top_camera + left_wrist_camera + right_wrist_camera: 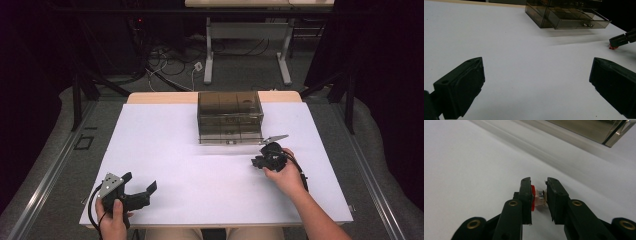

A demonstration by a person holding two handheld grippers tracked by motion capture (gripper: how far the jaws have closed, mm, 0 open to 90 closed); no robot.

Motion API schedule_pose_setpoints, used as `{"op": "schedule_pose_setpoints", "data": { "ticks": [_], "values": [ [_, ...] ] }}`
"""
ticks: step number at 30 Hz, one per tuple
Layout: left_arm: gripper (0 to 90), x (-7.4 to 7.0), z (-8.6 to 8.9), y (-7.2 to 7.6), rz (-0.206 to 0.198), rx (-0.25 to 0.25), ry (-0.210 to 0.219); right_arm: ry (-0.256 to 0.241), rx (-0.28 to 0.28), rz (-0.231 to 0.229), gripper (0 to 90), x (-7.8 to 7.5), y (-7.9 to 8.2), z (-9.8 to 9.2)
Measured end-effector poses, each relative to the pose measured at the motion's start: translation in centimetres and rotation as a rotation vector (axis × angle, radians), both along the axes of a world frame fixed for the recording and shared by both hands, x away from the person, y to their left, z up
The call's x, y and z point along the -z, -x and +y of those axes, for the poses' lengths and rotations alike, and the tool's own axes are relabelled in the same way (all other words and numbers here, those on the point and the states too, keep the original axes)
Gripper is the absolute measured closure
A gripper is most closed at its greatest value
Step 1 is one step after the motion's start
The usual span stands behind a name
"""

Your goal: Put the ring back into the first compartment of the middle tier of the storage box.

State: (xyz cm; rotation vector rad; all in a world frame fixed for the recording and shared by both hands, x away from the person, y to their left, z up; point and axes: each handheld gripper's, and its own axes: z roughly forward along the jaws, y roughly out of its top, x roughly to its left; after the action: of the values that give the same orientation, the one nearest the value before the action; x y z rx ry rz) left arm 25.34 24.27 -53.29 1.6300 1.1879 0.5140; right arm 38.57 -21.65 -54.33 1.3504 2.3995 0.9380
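The wide white desk [165, 150] carries a smoky clear plastic drawer cabinet [230, 116] at its far middle, ahead of the right gripper's jaws and just to their left; in the left gripper view one low drawer [576, 21] stands pulled out. The left gripper [137, 189], held by a hand [114, 220] at the near edge of the desk, has its jaws spread wide with nothing but bare desk between them. The right gripper [539, 195], held by the other hand [286, 175], has its jaws drawn almost together on a small pale piece with a red end [537, 199], pinched between the tips and low over the desk; what the piece is I cannot tell. The grip looks slight, right at the tips, so the piece could twist or drop if the jaws ease or the hand swings fast toward the open drawer, and a tilted piece might catch the drawer's front wall and fall outside it
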Motion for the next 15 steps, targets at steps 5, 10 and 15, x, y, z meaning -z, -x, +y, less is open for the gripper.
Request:
{"op": "schedule_pose_setpoints", "data": {
  "ticks": [5, 10, 15],
  "values": [
    [0.1, 0.01, -0.04, 0.0, 0.001, 0.001, 0.0, -0.006, 0.008, 0.001, 74.6, -0.09, 0.02, 0.06],
    [0.1, 0.01, -0.01, 0.0, 0.0, 0.0, 0.0, -0.005, 0.019, -0.001, 74.5, -0.22, 0.04, 0.0],
    [0.1, 0.0, -0.01, 0.0, 0.0, 0.0, 0.0, -0.014, 0.029, -0.012, 74.6, -0.41, 0.06, 0.01]
  ]
}}
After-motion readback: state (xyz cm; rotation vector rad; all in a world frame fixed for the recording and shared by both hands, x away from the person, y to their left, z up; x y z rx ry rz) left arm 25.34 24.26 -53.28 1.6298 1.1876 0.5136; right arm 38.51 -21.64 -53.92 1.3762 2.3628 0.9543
